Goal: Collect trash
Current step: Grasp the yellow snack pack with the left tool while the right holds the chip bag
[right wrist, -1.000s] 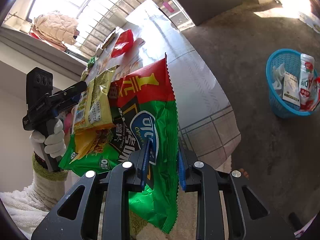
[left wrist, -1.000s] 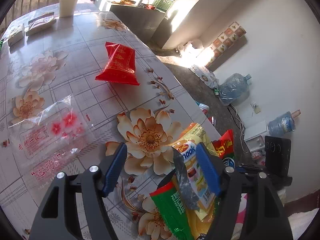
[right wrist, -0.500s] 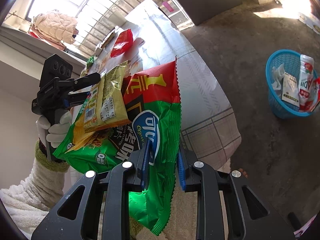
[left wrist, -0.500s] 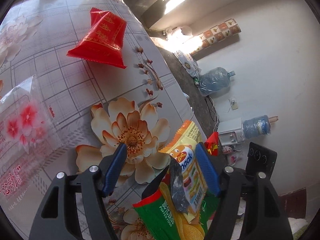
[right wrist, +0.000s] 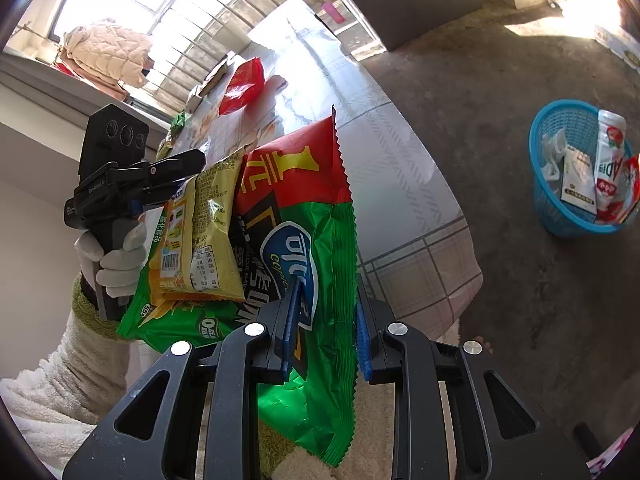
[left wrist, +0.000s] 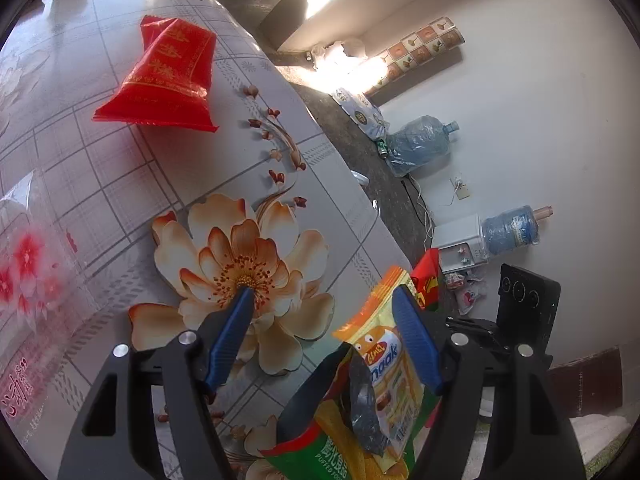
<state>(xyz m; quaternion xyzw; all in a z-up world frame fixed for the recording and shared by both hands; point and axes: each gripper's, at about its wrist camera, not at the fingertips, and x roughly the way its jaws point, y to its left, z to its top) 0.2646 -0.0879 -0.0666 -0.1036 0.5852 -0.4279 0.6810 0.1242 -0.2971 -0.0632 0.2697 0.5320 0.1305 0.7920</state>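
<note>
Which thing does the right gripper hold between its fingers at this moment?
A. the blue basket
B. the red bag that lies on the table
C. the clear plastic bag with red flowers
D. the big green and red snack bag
D: in the right wrist view the right gripper has its blue pads closed on the big green and red snack bag, while the blue basket stands apart on the floor.

The large crinkled foil snack bag (right wrist: 316, 248) was green below and red above, with a blue oval logo. The smaller yellow snack packet (right wrist: 200, 232) carried orange trim. Beyond it, a flat red plastic pouch (left wrist: 168, 76) bore gold lettering on the grey-checked counter (left wrist: 256, 128), printed with cream-and-orange flowers. The woven plastic basket (right wrist: 556, 208) was bright blue. The fingers (left wrist: 230, 336) wore blue pads.
</note>
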